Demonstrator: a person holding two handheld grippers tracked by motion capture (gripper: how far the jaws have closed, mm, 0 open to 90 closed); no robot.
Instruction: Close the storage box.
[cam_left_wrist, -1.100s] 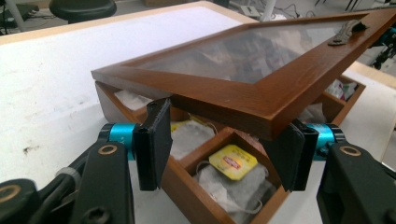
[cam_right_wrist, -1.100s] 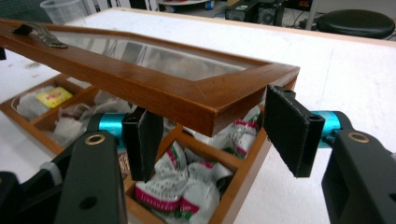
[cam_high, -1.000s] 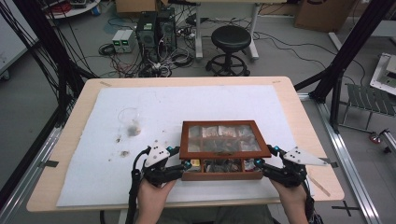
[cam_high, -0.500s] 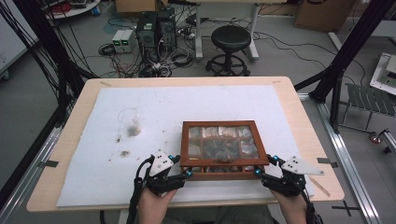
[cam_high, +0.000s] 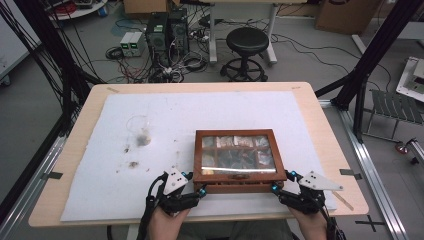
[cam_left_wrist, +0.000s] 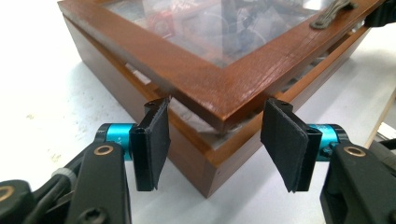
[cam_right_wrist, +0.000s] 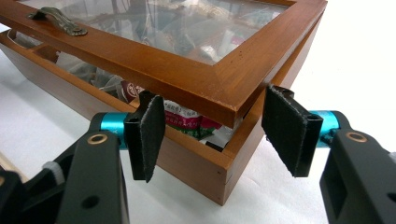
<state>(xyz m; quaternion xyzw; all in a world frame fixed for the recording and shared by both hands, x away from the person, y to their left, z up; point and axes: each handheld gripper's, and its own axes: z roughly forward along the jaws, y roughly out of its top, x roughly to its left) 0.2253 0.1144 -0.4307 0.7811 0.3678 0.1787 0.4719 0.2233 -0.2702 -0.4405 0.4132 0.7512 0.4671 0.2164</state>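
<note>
A brown wooden box (cam_high: 235, 186) with a glass lid (cam_high: 234, 150) sits on the white mat near the table's front edge, with packets in its compartments. The lid (cam_left_wrist: 201, 79) stands slightly ajar above the base. My left gripper (cam_high: 195, 184) straddles the lid's front left corner, and both pads touch its edges in the left gripper view (cam_left_wrist: 217, 135). My right gripper (cam_high: 283, 181) holds the front right corner (cam_right_wrist: 219, 93) the same way, with a red and white packet (cam_right_wrist: 187, 122) showing in the gap. A metal handle (cam_right_wrist: 58, 21) sits on the lid's front rail.
A clear glass cup (cam_high: 138, 126) stands on the white mat (cam_high: 165, 107) at the left, with dark crumbs and stains around it. The wooden table edge (cam_high: 200, 219) runs just in front of my hands. A stool and computers stand on the floor beyond.
Both hands have sunk a little with the lid's front corners. The lid has come down from a raised tilt to lie almost flat on the base.
</note>
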